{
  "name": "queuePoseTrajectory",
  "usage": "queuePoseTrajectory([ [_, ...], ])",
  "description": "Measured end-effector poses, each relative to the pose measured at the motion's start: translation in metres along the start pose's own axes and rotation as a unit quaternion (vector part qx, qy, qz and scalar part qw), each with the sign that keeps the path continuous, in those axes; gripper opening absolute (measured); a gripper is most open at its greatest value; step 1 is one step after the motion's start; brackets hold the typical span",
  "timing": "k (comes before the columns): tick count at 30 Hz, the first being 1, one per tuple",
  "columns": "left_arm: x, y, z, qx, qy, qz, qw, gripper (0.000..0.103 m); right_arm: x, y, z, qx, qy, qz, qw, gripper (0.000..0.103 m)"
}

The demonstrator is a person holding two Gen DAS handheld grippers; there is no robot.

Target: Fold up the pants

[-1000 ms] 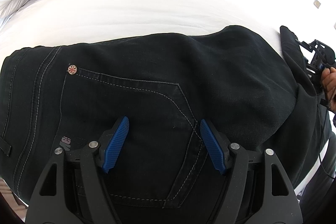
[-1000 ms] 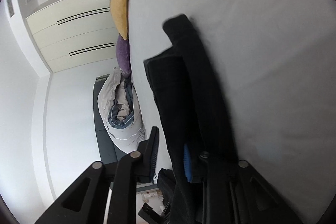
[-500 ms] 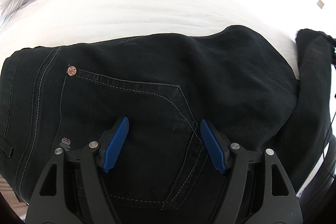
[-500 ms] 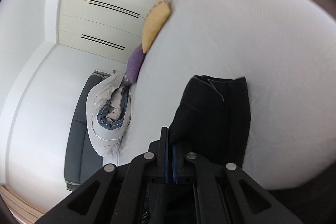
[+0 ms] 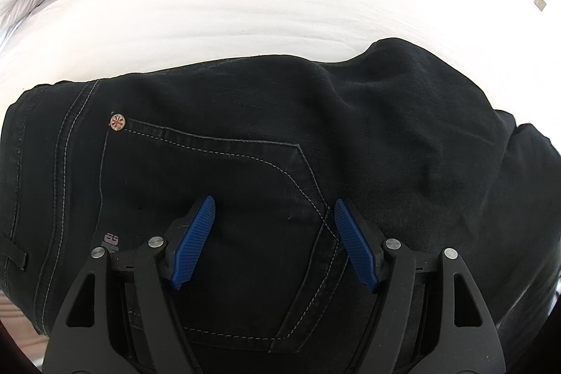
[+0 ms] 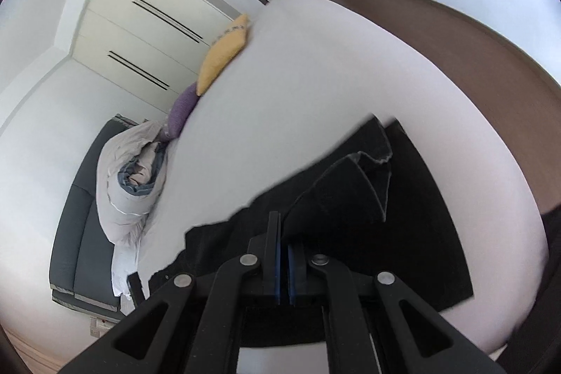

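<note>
While the pants (image 5: 315, 135) are lying across the bed (image 5: 245, 5), the right tool (image 6: 284, 263) is pinching a leg end shut. The left tool (image 5: 271, 242) is hovering spread over the back pocket (image 5: 217, 209); it should be pinning there as the leg is being carried toward the pocket.

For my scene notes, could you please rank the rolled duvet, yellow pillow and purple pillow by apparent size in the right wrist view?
1. Rolled duvet, clearly largest.
2. Yellow pillow.
3. Purple pillow, smallest, though partly hidden, so unsure.
</note>
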State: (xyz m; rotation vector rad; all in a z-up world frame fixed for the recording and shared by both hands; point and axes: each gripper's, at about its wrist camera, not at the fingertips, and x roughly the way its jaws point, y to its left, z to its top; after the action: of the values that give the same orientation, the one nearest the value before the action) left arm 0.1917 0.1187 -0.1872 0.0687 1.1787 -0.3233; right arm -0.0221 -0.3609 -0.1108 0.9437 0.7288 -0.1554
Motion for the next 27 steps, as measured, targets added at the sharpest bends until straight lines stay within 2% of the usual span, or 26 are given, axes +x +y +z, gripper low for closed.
queuePoseTrajectory([
  [2,0.002,-0.003,0.001,0.001,0.000,0.009,1.0000,0.071,0.009,-0.036,-0.018,0.040,0.027,-0.019,0.999,0.004],
  [5,0.002,-0.010,-0.002,0.002,0.001,0.020,0.9998,0.073,0.021,-0.077,-0.034,0.098,0.049,-0.023,0.994,0.004],
  [12,0.006,-0.019,0.003,0.000,0.011,0.036,0.9993,0.073,0.008,-0.063,-0.031,0.056,0.030,-0.016,0.998,0.004],
  [18,0.009,-0.035,0.007,0.009,0.017,0.054,0.9984,0.075,0.010,-0.082,-0.047,0.098,0.048,-0.022,0.994,0.004],
  [23,0.014,-0.047,0.007,0.006,0.015,0.057,0.9982,0.076,0.015,-0.100,-0.052,0.138,0.052,0.004,0.989,0.001],
  [26,0.014,-0.054,0.006,0.009,0.014,0.061,0.9980,0.076,0.014,-0.097,-0.044,0.116,0.042,0.001,0.992,0.002],
  [27,0.013,-0.056,0.006,0.011,0.014,0.062,0.9979,0.076,0.013,-0.097,-0.042,0.111,0.044,-0.002,0.993,0.005],
])
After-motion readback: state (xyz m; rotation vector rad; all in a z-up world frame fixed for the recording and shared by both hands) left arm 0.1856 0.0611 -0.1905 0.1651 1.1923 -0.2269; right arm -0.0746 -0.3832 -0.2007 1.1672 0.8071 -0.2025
